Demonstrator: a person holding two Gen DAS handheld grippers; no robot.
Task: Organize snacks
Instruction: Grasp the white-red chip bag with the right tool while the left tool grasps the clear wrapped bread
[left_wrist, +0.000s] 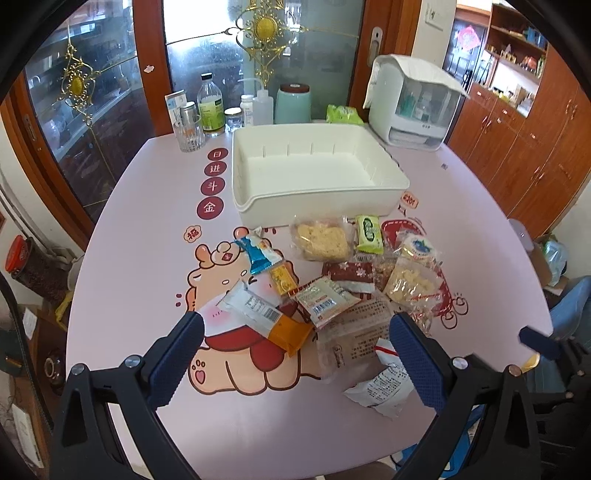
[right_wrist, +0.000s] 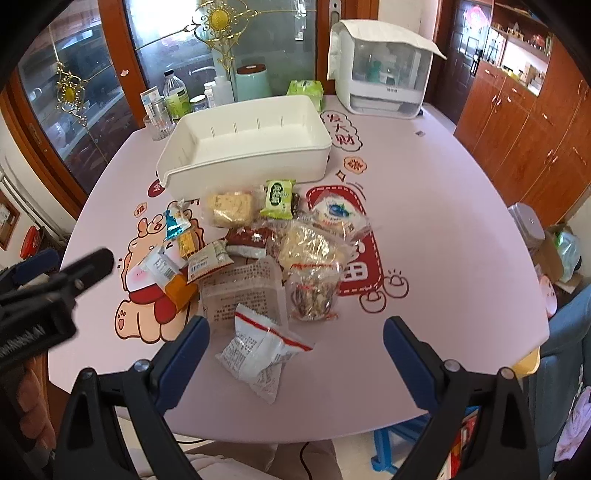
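A pile of wrapped snacks lies on the pink table (left_wrist: 147, 229) in front of an empty white bin (left_wrist: 314, 170), which also shows in the right wrist view (right_wrist: 243, 147). The pile includes a green packet (left_wrist: 368, 233), a blue packet (left_wrist: 258, 253), a white and orange packet (left_wrist: 269, 317) and a white packet with a red stripe (right_wrist: 262, 350). My left gripper (left_wrist: 295, 343) is open and empty, above the near side of the pile. My right gripper (right_wrist: 295, 350) is open and empty, above the white packet with the red stripe.
Bottles, jars and a glass (left_wrist: 192, 136) stand at the table's far edge, with a teal canister (left_wrist: 293, 103) and a white covered rack (left_wrist: 413, 99). A green pack (right_wrist: 306, 90) lies behind the bin. Wooden cabinets (left_wrist: 524, 140) line the right wall.
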